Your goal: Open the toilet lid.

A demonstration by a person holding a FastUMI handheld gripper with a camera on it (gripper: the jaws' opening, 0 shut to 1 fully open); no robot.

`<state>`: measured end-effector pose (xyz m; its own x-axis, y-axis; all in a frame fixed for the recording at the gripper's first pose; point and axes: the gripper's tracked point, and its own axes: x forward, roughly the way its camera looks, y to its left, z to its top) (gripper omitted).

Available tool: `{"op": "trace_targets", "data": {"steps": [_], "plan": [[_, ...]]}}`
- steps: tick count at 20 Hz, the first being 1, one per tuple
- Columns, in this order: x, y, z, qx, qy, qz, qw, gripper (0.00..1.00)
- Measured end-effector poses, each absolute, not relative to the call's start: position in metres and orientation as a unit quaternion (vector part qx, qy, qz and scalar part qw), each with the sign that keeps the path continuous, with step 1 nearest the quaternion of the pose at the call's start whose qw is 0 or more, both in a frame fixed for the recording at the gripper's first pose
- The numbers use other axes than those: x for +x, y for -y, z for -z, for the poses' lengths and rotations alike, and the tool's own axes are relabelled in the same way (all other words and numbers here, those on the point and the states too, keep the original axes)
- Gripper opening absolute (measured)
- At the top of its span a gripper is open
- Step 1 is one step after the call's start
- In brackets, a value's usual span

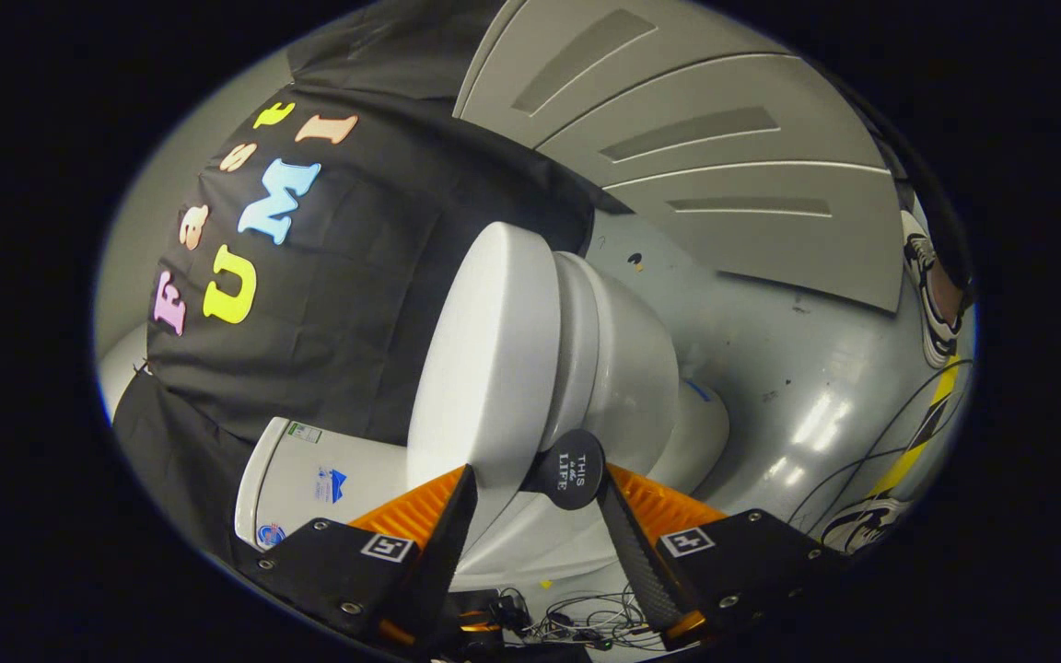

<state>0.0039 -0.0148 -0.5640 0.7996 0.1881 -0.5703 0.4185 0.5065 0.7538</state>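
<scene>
Both fingers of my tool (530, 502) stand spread around the closed toilet lid's (484, 359) front edge, gripping nothing, so I judge lifting now could let it slip off.

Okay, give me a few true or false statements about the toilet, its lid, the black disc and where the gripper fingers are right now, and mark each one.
1. The gripper has its fingers spread apart. True.
2. The toilet lid lies closed against the seat. True.
3. A black round disc sits near the lid's edge, just ahead of the fingers. True.
4. Both fingers press on the lid. False: they stand open, with the lid's edge between them.
5. The tank is black. False: it is white.
</scene>
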Motion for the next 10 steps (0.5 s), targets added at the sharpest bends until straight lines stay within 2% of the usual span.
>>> {"op": "trace_targets", "data": {"steps": [1, 2, 5, 8, 10], "plan": [[0.002, 0.018, 0.566, 0.497, -0.305, 0.073, 0.809, 0.78], [0.005, 0.023, 0.567, 0.506, -0.298, 0.071, 0.807, 0.69], [0.008, 0.031, 0.571, 0.531, -0.280, 0.077, 0.796, 0.53], [0.008, 0.030, 0.573, 0.531, -0.278, 0.070, 0.798, 0.32], [0.011, 0.030, 0.572, 0.527, -0.279, 0.069, 0.800, 0.25]]}}
